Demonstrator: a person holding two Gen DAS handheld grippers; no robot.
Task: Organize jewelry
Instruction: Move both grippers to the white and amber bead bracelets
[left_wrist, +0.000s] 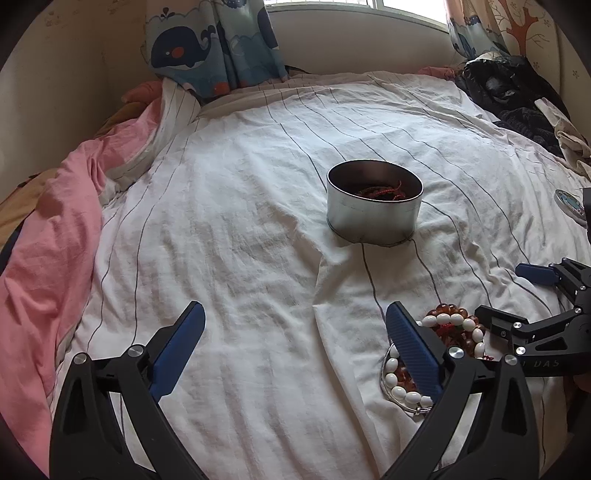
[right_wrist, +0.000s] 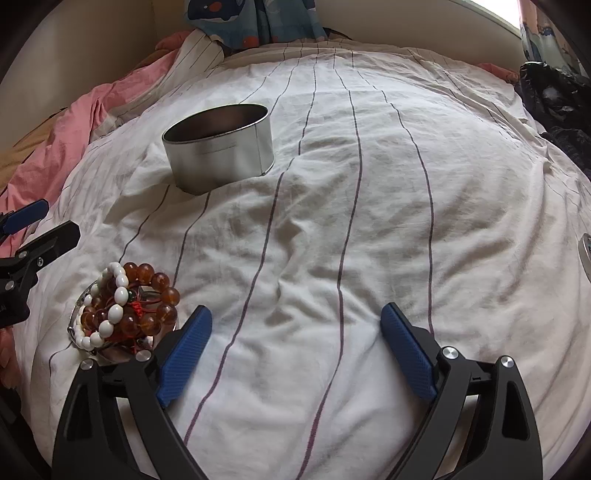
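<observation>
Bracelets (right_wrist: 125, 306) piled, one tin (right_wrist: 219, 147)

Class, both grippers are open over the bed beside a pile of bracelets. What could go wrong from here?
1. The bead bracelets lie tangled together, so one pinch may lift several or drop some.
2. The metal tin sits on a soft, wrinkled sheet and could tip if nudged.

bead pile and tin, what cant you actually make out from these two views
- Bead pile: left wrist view, the left gripper's finger covers its middle; bracelet count unclear.
- Tin: right wrist view, its wall hides the contents; left wrist view shows only red cord.
- Round object: cut off by the edge.
</observation>
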